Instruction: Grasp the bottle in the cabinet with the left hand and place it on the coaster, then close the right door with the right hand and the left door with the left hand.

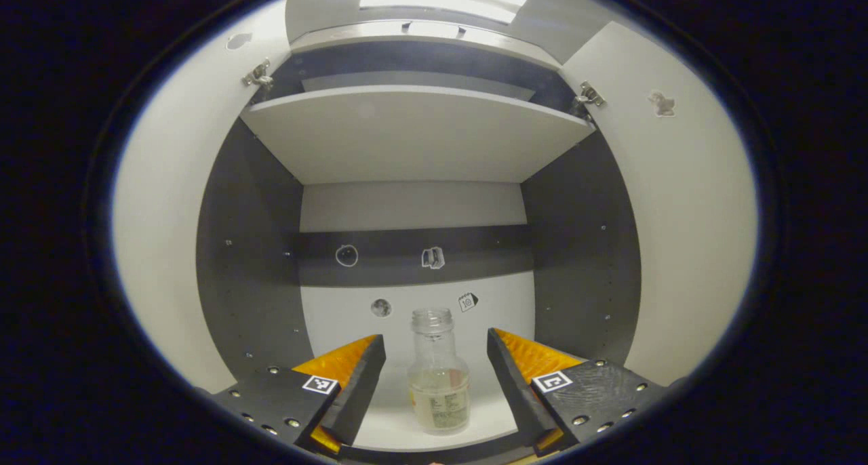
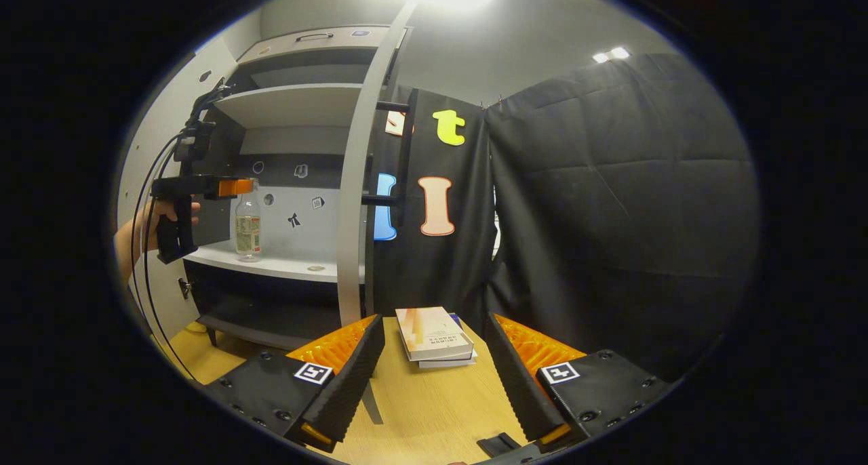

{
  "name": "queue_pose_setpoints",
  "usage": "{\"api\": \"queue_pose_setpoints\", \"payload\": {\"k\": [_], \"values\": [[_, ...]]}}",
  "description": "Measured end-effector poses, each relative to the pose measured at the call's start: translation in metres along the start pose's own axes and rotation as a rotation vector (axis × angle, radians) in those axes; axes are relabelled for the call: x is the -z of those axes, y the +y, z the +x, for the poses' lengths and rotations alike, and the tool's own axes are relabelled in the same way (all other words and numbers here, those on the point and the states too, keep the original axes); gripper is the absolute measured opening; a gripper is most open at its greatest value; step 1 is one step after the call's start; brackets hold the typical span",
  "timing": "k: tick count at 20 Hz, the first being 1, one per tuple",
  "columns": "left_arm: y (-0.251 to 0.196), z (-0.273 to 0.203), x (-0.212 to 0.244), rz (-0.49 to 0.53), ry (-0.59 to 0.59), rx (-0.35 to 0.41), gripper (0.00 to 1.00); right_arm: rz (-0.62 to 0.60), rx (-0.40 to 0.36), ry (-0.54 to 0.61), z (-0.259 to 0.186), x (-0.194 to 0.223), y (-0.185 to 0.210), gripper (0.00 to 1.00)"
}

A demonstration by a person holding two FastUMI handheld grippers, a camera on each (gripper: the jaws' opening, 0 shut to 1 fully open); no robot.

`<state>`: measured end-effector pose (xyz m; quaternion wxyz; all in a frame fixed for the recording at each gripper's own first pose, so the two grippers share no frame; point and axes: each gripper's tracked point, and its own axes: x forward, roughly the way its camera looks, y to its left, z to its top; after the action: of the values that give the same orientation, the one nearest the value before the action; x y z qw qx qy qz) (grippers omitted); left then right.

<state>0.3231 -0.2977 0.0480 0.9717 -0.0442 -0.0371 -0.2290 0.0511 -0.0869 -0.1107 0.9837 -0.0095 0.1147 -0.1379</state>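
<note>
On the bottom shelf [image 1: 434, 428] of the cabinet [image 1: 586, 248], near its front edge, the bottle [image 1: 439, 377] stands upright. The left gripper [image 1: 436, 356] is spread wide, and the bottle sits in the gap between its fingers, touching neither. The bottle looks like clear plastic or glass, with no cap showing and only a little pale liquid at the bottom, so it is probably light and easy to tip or spill. Its sides look smooth and may be slippery. A good place to hold it seems to be the wide lower part with the label, not the thin neck, and it should stay upright. The right gripper [image 2: 434, 363] is also spread wide and holds nothing, over a wooden table [image 2: 434, 411] near some books [image 2: 434, 336]. Both cabinet doors stand open.
</note>
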Motion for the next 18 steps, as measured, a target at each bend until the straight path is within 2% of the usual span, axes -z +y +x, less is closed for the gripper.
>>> {"api": "queue_pose_setpoints", "payload": {"k": [5, 6, 9, 11, 12, 14, 16, 17, 18], "values": [[0.006, 0.026, 0.018, 0.008, 0.075, -0.006, 0.88, 0.01, 0.024, 0.022, -0.001, 0.006, -0.005, 0.96], [0.007, 0.03, 0.02, 0.01, 0.082, -0.008, 0.88, 0.011, 0.029, 0.026, -0.002, 0.007, -0.006, 0.93], [0.011, 0.038, 0.021, 0.027, 0.095, -0.013, 0.88, 0.018, 0.033, 0.032, -0.003, 0.008, -0.008, 0.96], [0.011, 0.043, 0.027, 0.043, 0.112, -0.016, 0.55, 0.021, 0.03, 0.027, -0.005, 0.006, -0.008, 0.96], [0.011, 0.044, 0.031, 0.049, 0.119, -0.011, 0.59, 0.019, 0.029, 0.025, -0.005, 0.006, -0.009, 0.96], [0.013, 0.046, 0.028, 0.051, 0.106, -0.029, 0.46, 0.015, 0.024, 0.02, -0.008, 0.005, -0.009, 0.96], [0.017, 0.039, 0.021, 0.043, 0.097, -0.047, 0.46, 0.011, 0.014, 0.021, -0.01, 0.006, -0.008, 0.96], [0.017, 0.033, 0.017, 0.027, 0.091, -0.044, 0.41, 0.01, 0.009, 0.021, -0.012, 0.005, -0.008, 0.96], [0.019, 0.027, 0.016, 0.01, 0.086, -0.045, 0.41, 0.011, 0.003, 0.019, -0.015, 0.005, -0.009, 0.96]]}}
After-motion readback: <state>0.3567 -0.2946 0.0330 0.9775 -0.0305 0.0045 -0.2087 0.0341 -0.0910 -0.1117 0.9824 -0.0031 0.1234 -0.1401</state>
